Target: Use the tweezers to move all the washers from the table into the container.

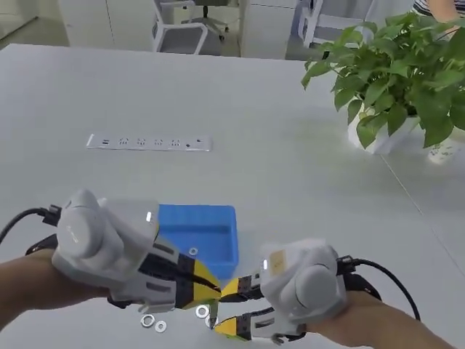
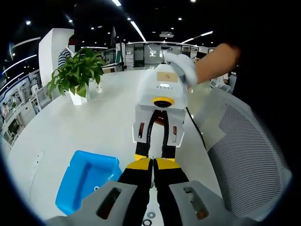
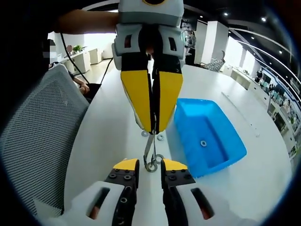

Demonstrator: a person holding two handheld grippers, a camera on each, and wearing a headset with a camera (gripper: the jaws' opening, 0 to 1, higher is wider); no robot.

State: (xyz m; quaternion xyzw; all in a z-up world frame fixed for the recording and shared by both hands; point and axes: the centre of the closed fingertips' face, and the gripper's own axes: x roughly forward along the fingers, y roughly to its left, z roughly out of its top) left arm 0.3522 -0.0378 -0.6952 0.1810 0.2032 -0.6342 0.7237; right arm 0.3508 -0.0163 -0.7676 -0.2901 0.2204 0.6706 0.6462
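My left gripper (image 3: 153, 126) enters from the top of the right gripper view, yellow jaws together and clamped on the thin metal tweezers (image 3: 151, 143). The tweezer tips sit at a small silver ring washer (image 3: 151, 167) on the white table (image 3: 106, 122), bottom centre of that view; can't tell if it's pinched yet. My right gripper (image 3: 150, 164) has its jaws apart, straddling the tips and that washer, touching neither as far as I can see. The open blue plastic container (image 3: 211, 120) is right of centre with one washer (image 3: 203, 143) in it. Two more washers (image 3: 144, 133) lie loose mid-frame near its left wall. Risks: right jaws squeeze off-centre and the tweezers twist in my left jaws; the flat washer skates away instead of lifting; a weak pinch drops it short of the rim; a low carry clips the wall.
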